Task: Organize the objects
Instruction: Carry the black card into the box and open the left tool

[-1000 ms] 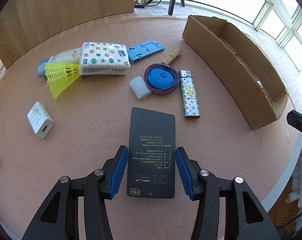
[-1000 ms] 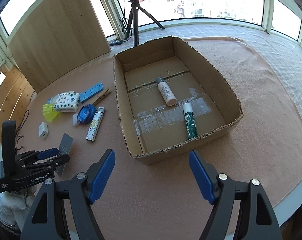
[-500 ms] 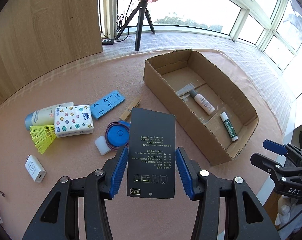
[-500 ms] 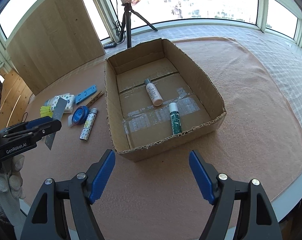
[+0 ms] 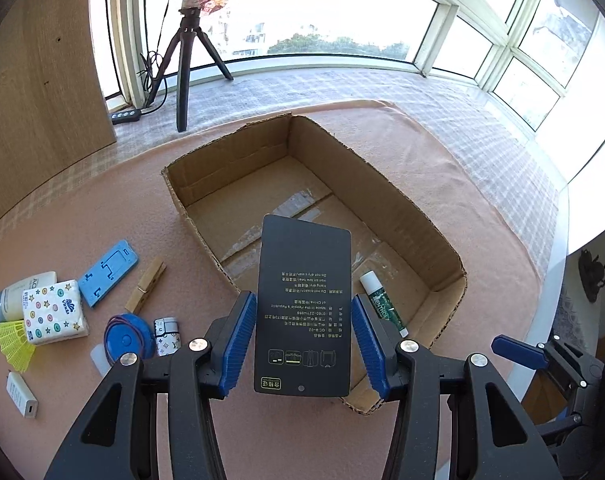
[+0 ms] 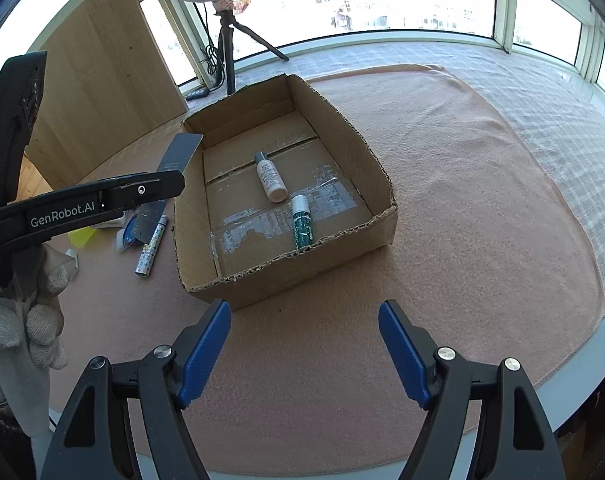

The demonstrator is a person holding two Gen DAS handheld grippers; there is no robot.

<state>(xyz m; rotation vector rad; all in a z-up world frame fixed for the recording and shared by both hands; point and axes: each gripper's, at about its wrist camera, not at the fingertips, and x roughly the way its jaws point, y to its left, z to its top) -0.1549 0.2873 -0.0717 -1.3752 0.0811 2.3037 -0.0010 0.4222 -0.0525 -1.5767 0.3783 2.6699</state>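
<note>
Above the near wall of the cardboard box [image 5: 402,216], you are carrying a flat black packet [image 5: 304,308] with your left hand-held gripper [image 5: 304,344], its blue pads clamped on the packet's two long edges so that the printed face is tilting up toward the camera. Seen from the right wrist view, the packet [image 6: 178,152] is hanging over the box's left rim [image 6: 178,216], not yet over the middle of the floor. Inside the box a white bottle [image 6: 270,178] and a green tube [image 6: 301,220] are already lying near each other, which suggests the sorting is only partly done. Your right hand-held gripper [image 6: 304,350] is waiting with its fingers spread wide and holding nothing, low over the pink worktop [image 6: 462,200] in front of the box. Outside, to the left, a tissue pack [image 5: 54,312], a blue stand [image 5: 108,272], a clothespin [image 5: 146,286], a blue disc [image 5: 128,336], a lighter [image 5: 166,332], a yellow shuttlecock [image 5: 16,346] and a white charger [image 5: 22,394] are waiting. Next, the move is probably calling for you to carry the packet further in over bare cardboard, lower it clear of the bottle and tube, then let the pads part.
</note>
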